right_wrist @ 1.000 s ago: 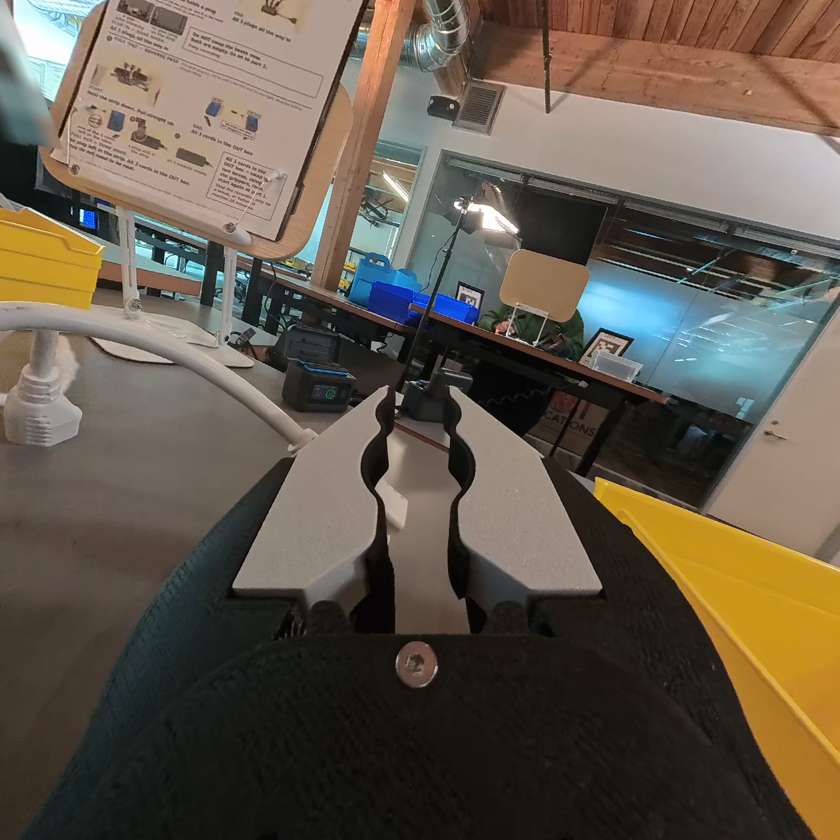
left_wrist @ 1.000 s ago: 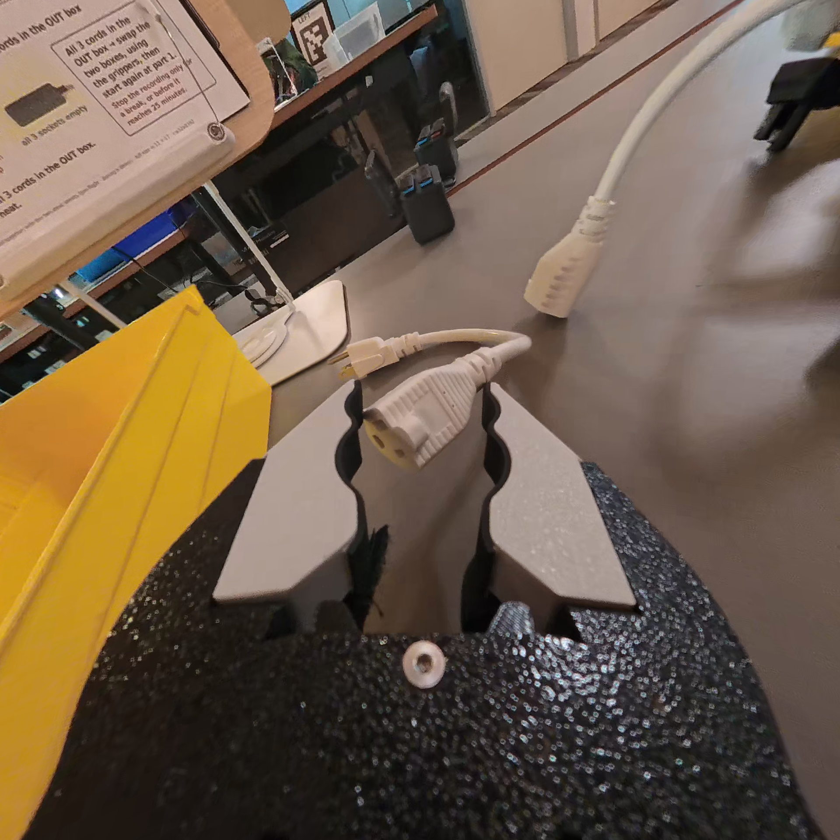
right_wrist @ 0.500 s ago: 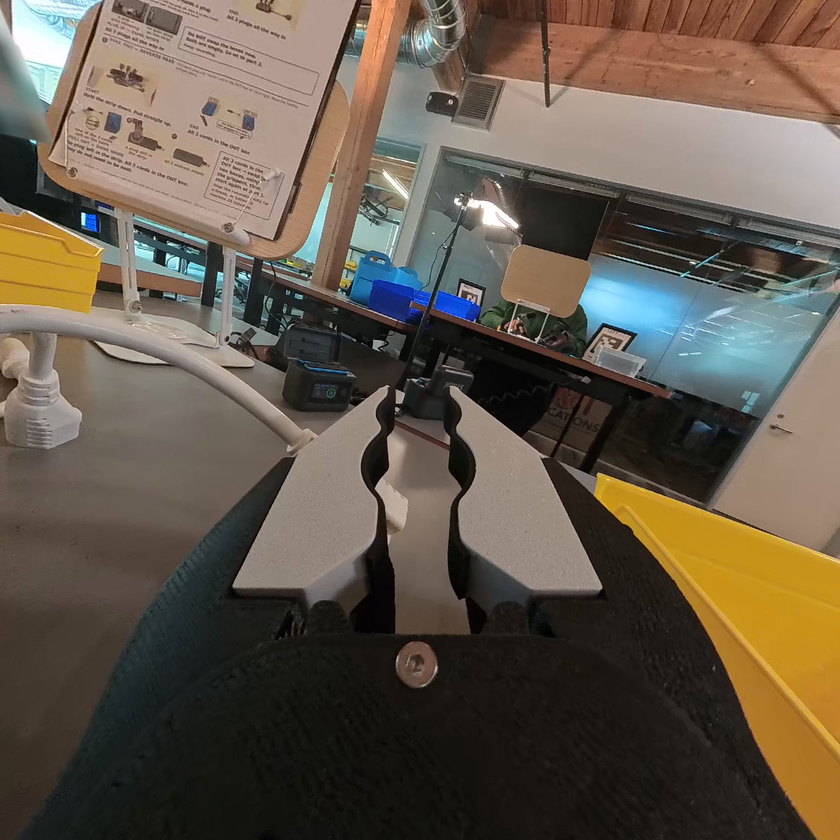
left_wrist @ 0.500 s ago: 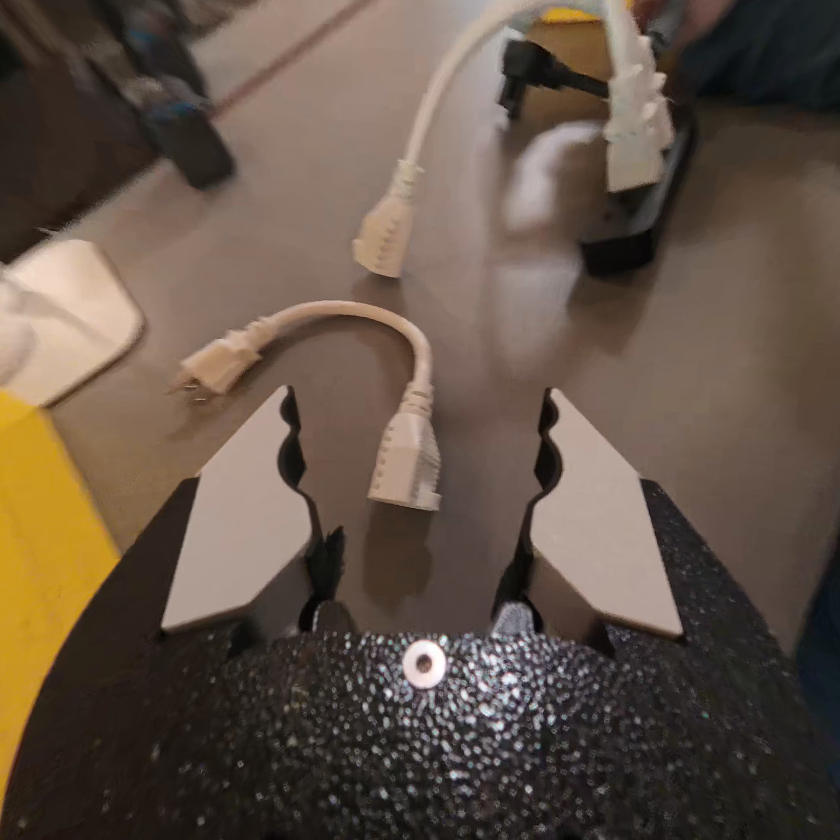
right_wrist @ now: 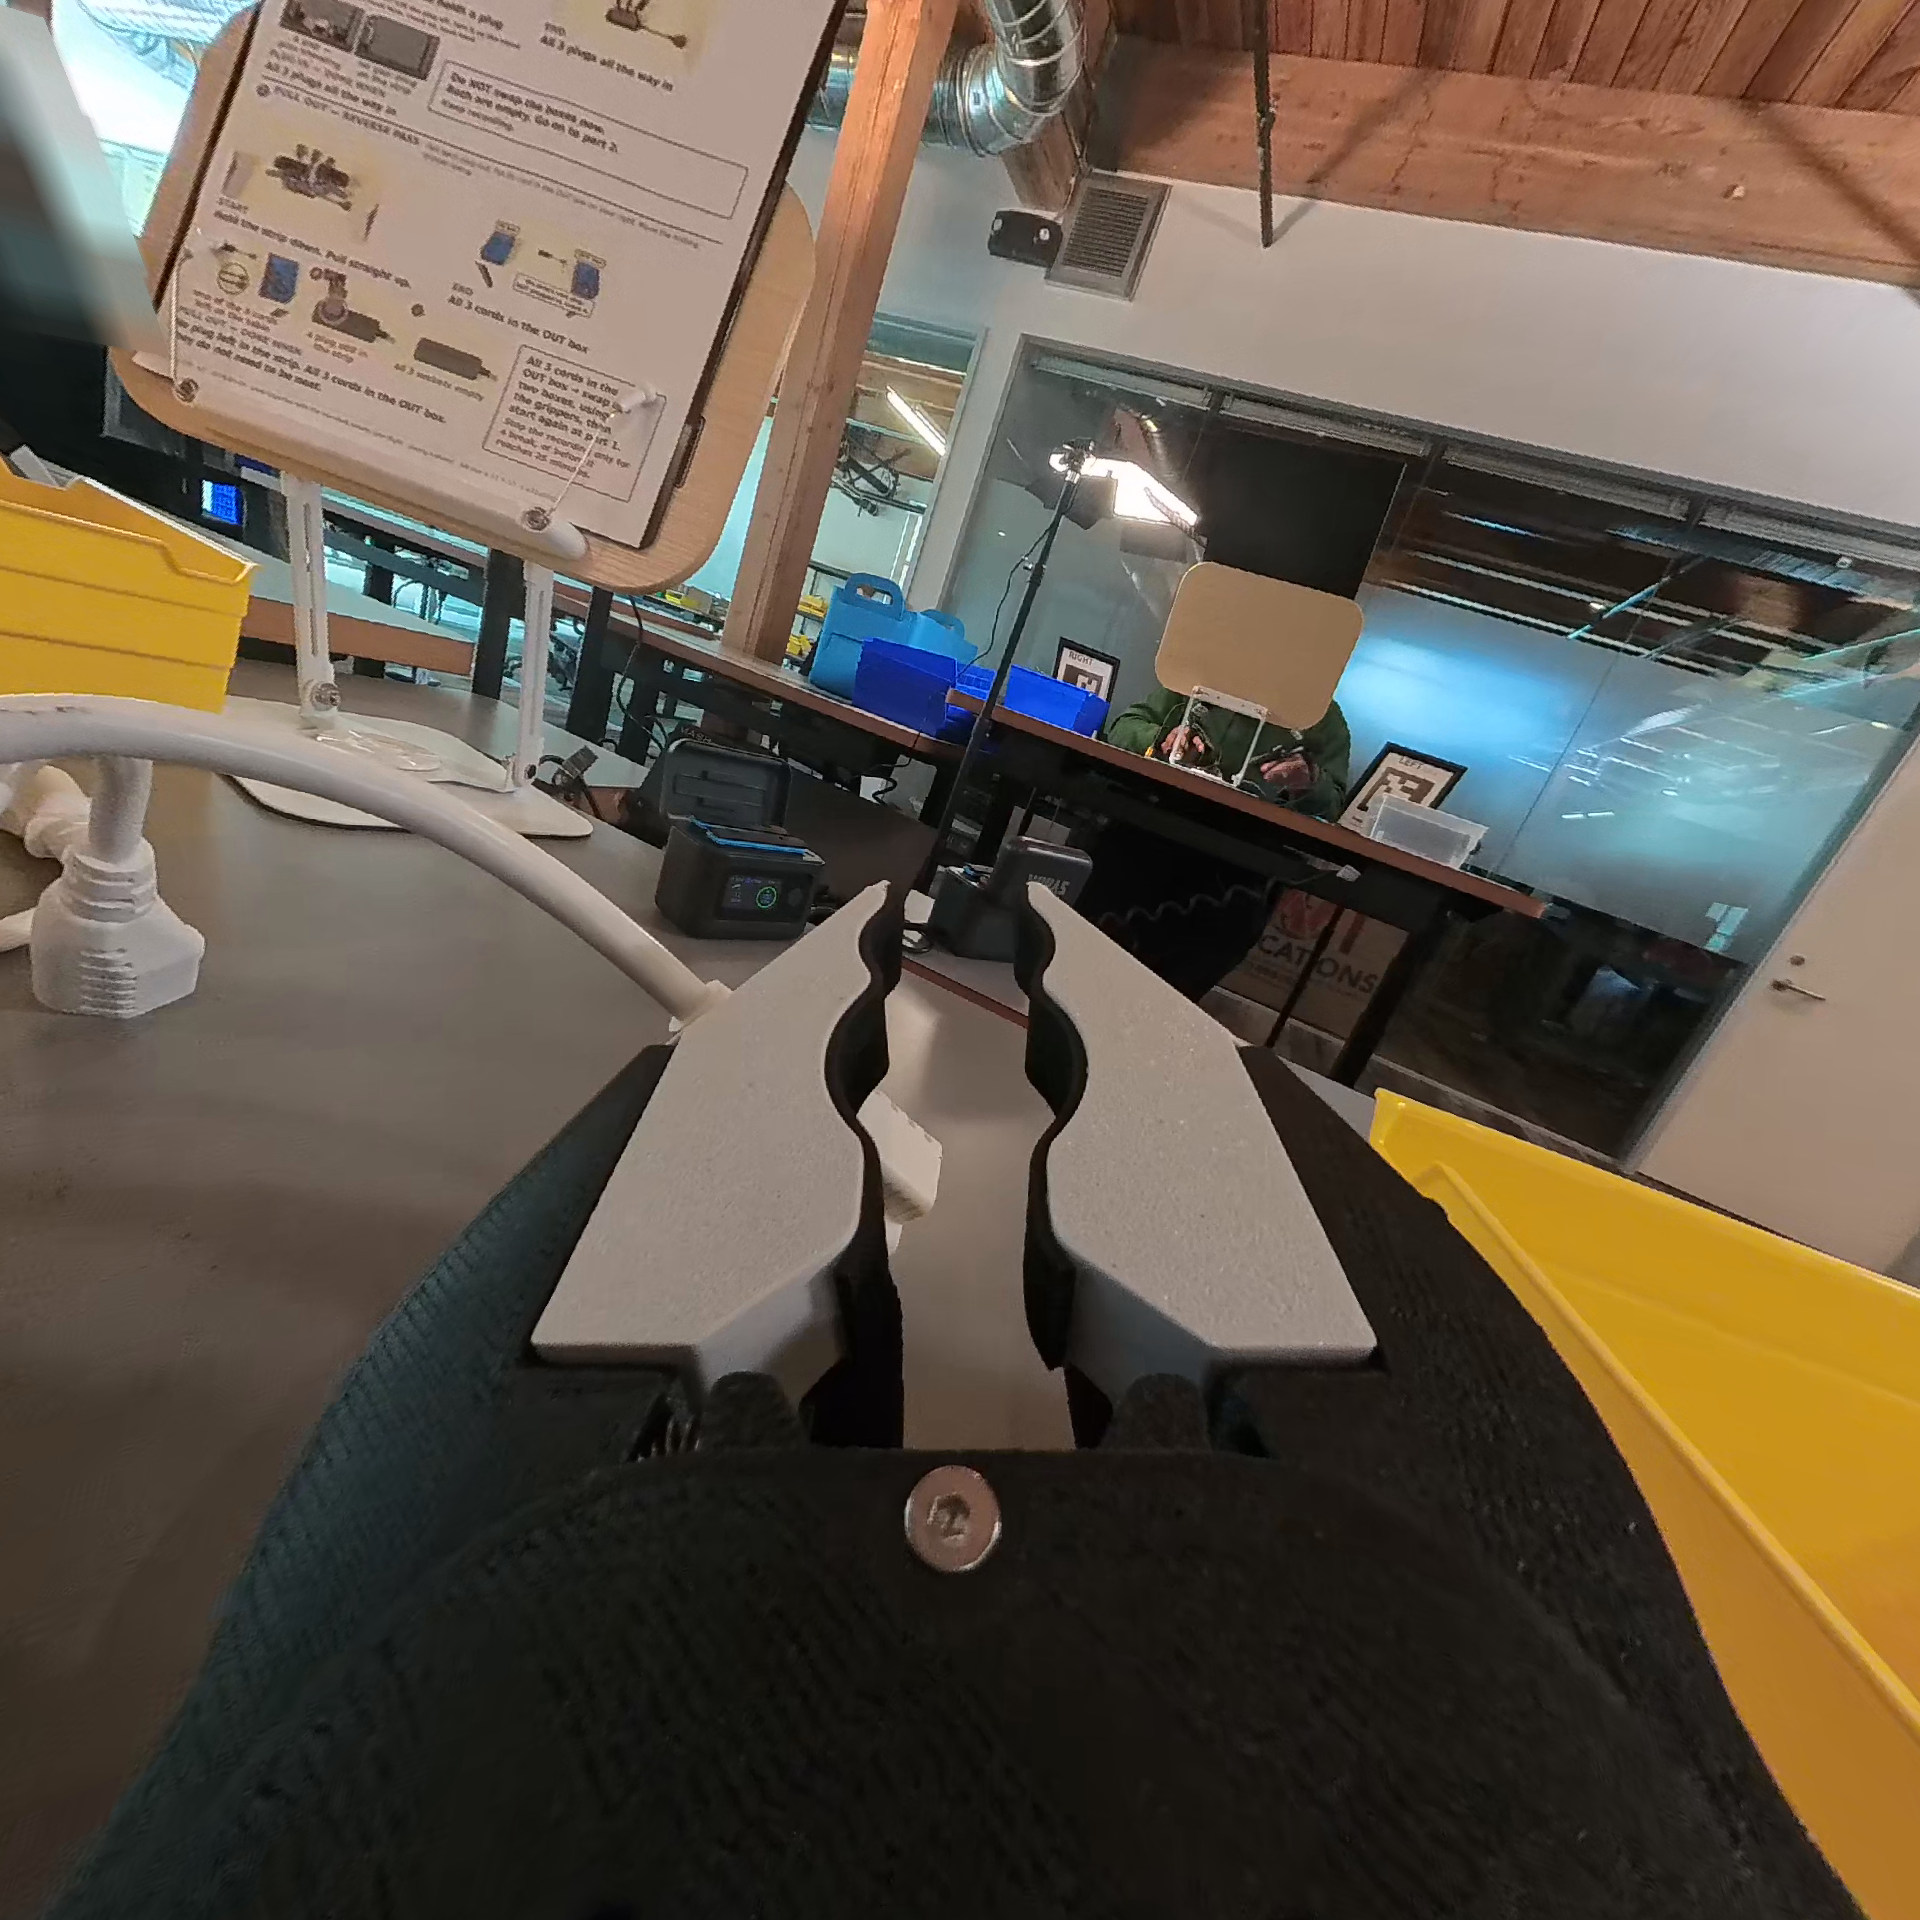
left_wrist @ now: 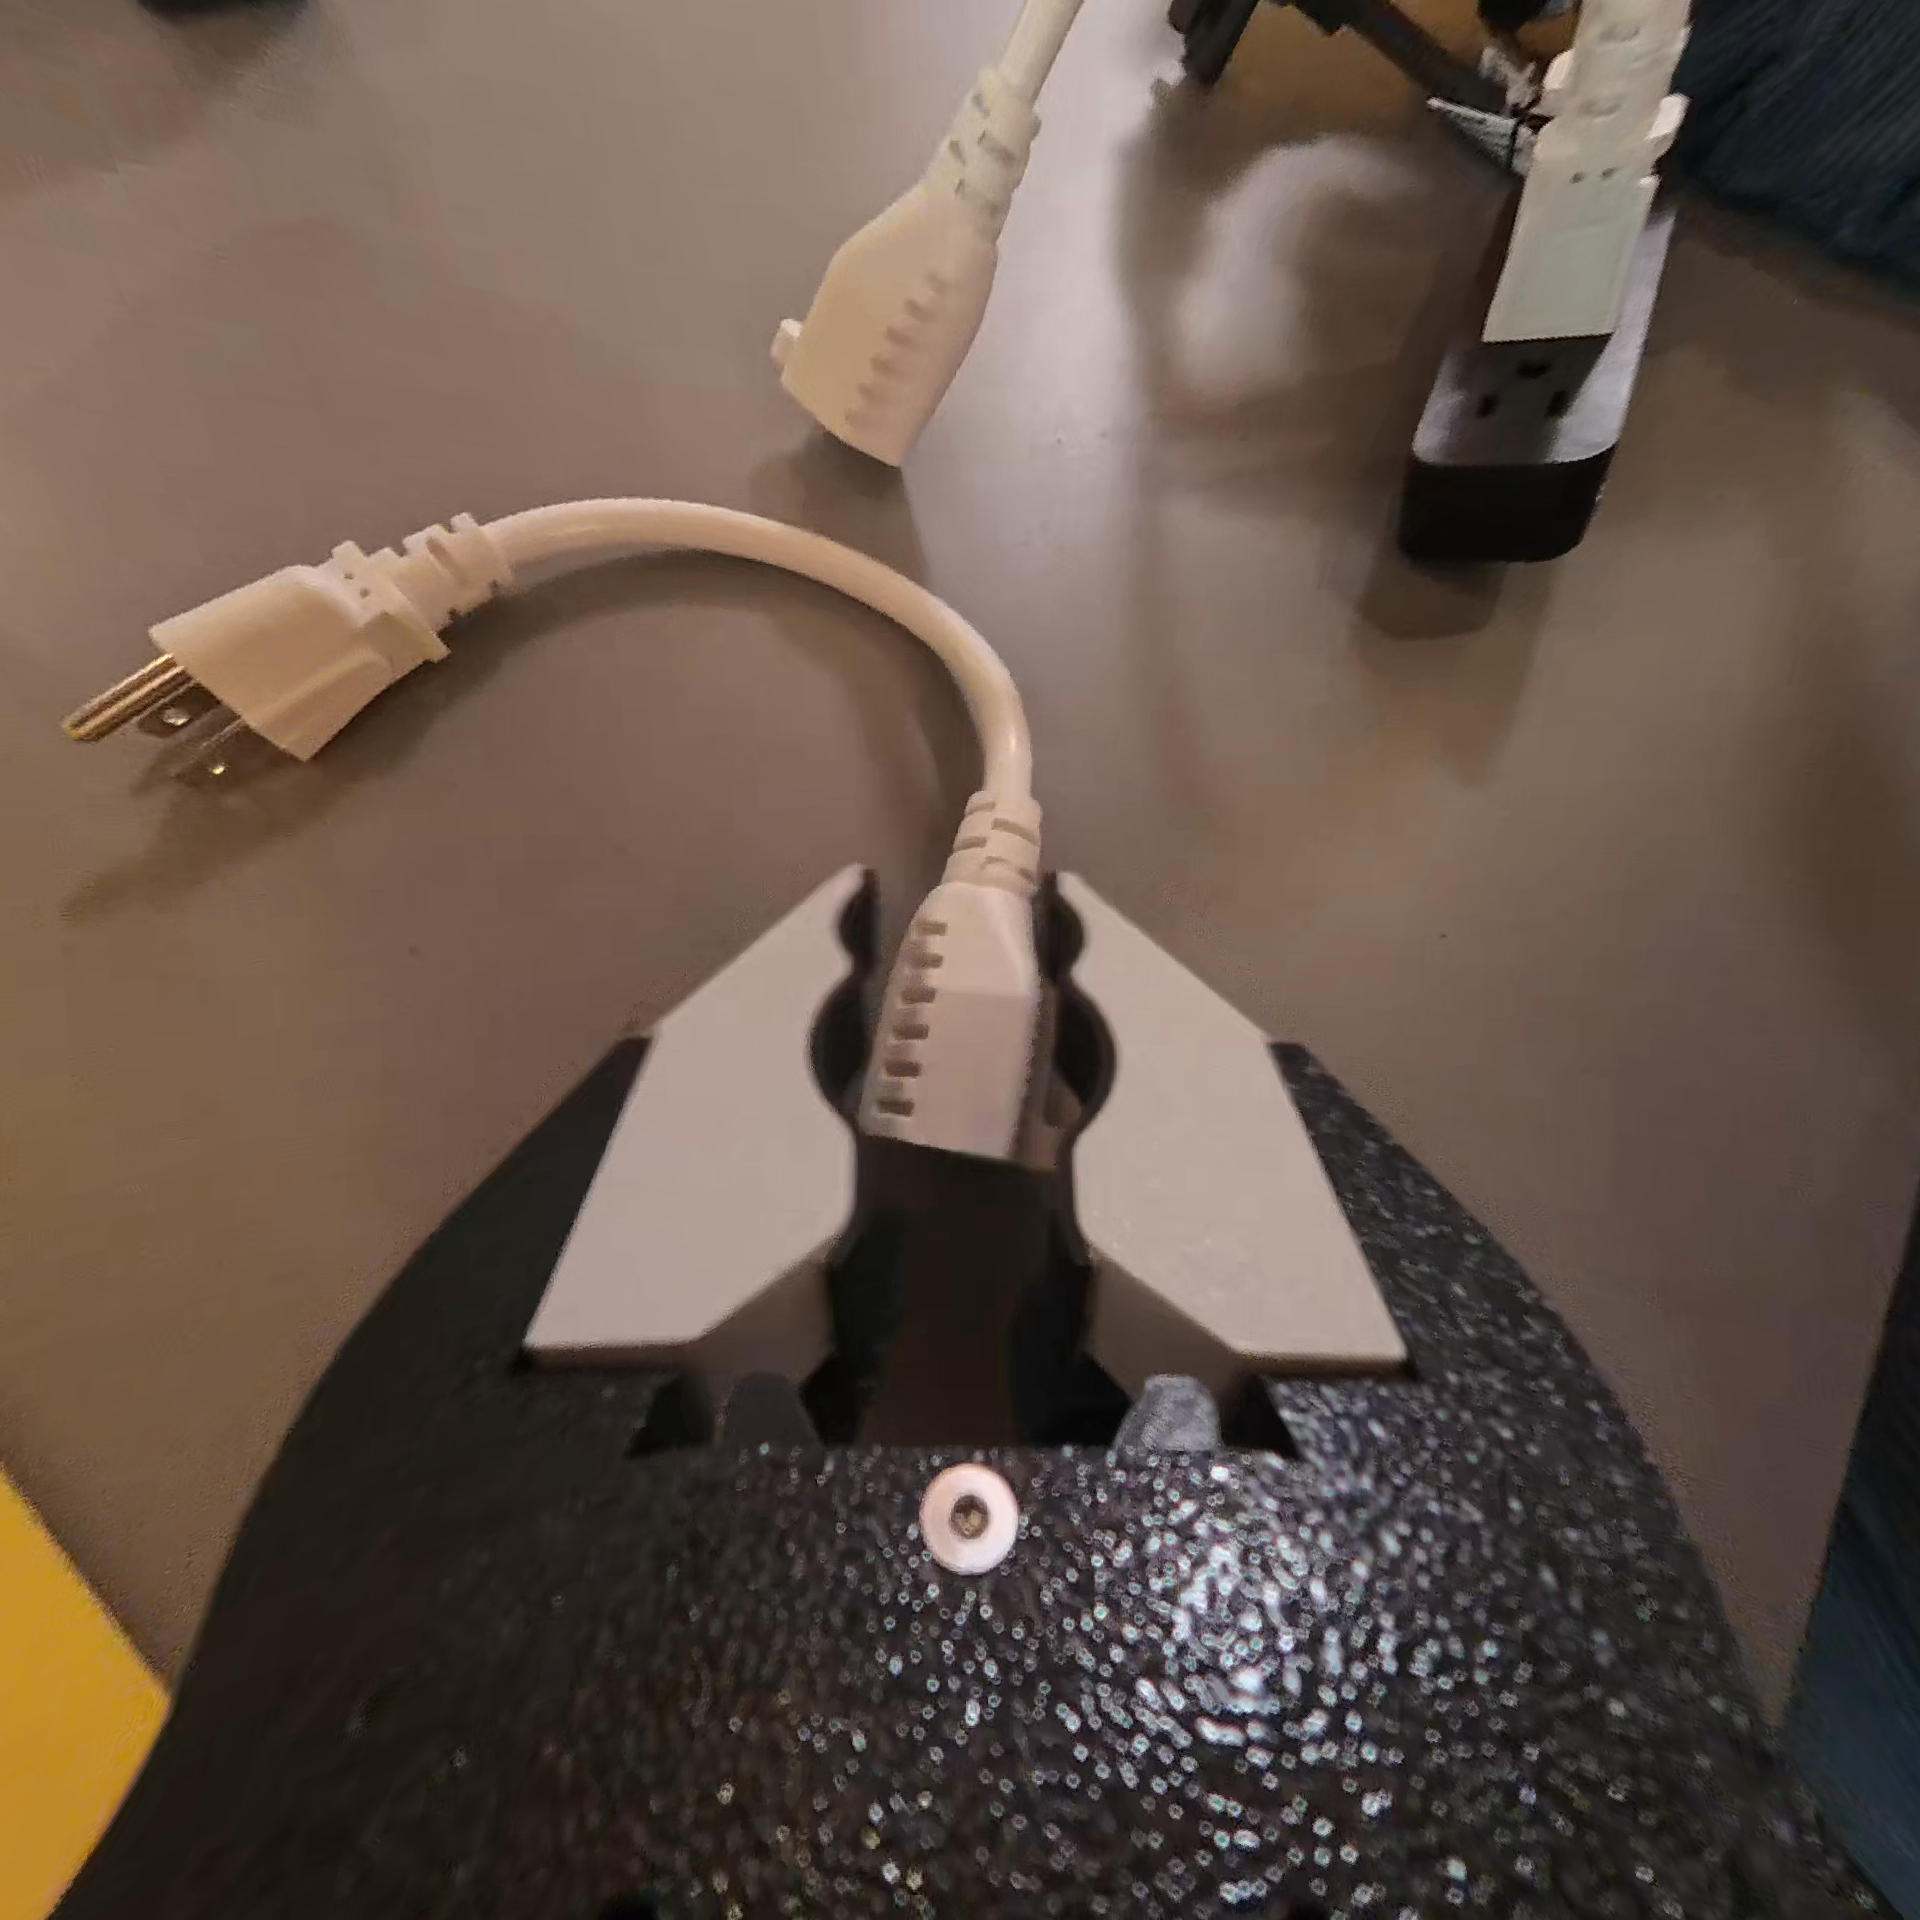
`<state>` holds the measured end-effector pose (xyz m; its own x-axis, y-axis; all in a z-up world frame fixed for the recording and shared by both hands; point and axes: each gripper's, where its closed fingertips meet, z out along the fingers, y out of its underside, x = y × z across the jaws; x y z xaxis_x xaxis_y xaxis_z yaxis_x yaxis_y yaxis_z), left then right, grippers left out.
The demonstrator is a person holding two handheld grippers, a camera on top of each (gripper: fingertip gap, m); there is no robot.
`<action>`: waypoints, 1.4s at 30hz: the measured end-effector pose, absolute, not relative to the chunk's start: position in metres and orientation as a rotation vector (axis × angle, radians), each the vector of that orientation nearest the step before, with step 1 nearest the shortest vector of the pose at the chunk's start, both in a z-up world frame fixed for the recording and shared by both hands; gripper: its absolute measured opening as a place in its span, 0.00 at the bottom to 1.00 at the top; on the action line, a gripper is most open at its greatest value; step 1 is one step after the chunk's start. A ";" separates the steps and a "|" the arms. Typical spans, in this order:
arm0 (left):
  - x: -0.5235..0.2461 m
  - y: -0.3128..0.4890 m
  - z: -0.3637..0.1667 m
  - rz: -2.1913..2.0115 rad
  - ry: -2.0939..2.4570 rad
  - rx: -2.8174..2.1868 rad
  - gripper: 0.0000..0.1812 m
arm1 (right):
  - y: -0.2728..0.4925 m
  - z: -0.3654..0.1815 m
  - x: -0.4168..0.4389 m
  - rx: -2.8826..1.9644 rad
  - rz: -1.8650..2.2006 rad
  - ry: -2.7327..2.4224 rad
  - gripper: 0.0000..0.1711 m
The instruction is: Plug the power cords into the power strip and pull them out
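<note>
In the left wrist view, the left gripper [left_wrist: 961,935] is closed on the socket end [left_wrist: 961,1029] of a short white cord [left_wrist: 790,561], whose pronged plug [left_wrist: 260,665] lies on the table [left_wrist: 416,312] well apart from the black power strip [left_wrist: 1507,436]. A better hold would probably be taken on the plug body, prongs kept square to a free socket.

In the right wrist view, the right gripper [right_wrist: 956,914] is clamped on a white plug [right_wrist: 906,1153]. A printed instruction sheet [right_wrist: 468,229] stands beyond; its writing is left unread.
</note>
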<state>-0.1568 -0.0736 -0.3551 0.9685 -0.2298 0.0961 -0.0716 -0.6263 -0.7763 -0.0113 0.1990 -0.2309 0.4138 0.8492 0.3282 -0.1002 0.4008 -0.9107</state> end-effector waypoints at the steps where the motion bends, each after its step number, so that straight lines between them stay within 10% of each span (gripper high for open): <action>1: -0.157 -0.074 -0.355 -0.231 0.209 -2.243 0.14 | 0.199 -0.231 -0.011 -0.966 0.730 -0.948 0.11; 42: -0.133 -0.084 -0.138 0.249 0.176 -1.299 0.12 | 0.206 -0.231 -0.008 -0.965 0.674 -0.941 0.11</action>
<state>-0.1327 -0.0836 -0.1376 0.9601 0.0828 -0.2673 -0.2796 0.2479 -0.9276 -0.0079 0.2056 -0.2306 0.4475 0.8209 0.3548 -0.0722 0.4287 -0.9006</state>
